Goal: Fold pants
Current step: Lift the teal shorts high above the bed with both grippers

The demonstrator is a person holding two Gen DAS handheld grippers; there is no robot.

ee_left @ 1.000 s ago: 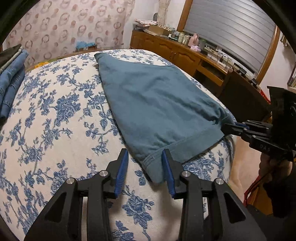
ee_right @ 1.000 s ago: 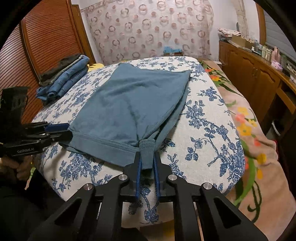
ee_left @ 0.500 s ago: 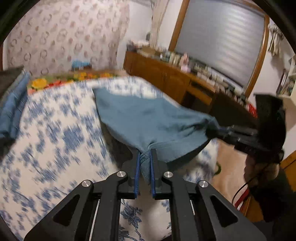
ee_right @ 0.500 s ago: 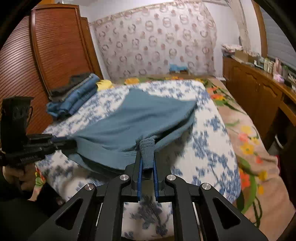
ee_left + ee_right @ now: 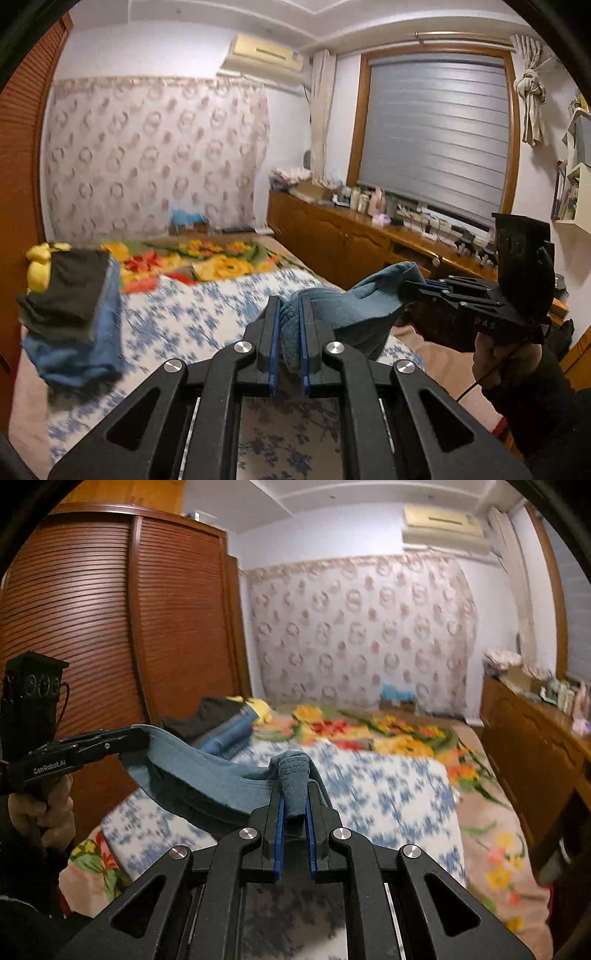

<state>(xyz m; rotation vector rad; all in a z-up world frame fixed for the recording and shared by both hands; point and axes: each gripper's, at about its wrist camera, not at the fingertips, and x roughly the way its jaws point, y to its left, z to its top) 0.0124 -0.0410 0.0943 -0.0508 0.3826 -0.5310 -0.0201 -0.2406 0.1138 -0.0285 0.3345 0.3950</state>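
Gripping teal pants (image 5: 207, 779), both jaws clamp tight; left gripper (image 5: 138, 738) reads "GenRobot.AI".

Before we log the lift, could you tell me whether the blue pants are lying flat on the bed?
No, the blue pants hang above the bed, pinched at both ends.

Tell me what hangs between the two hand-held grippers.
A sagging band of the teal pants runs from the left hand-held gripper to the right hand-held gripper, both clamped on it. The right wrist view shows it best.
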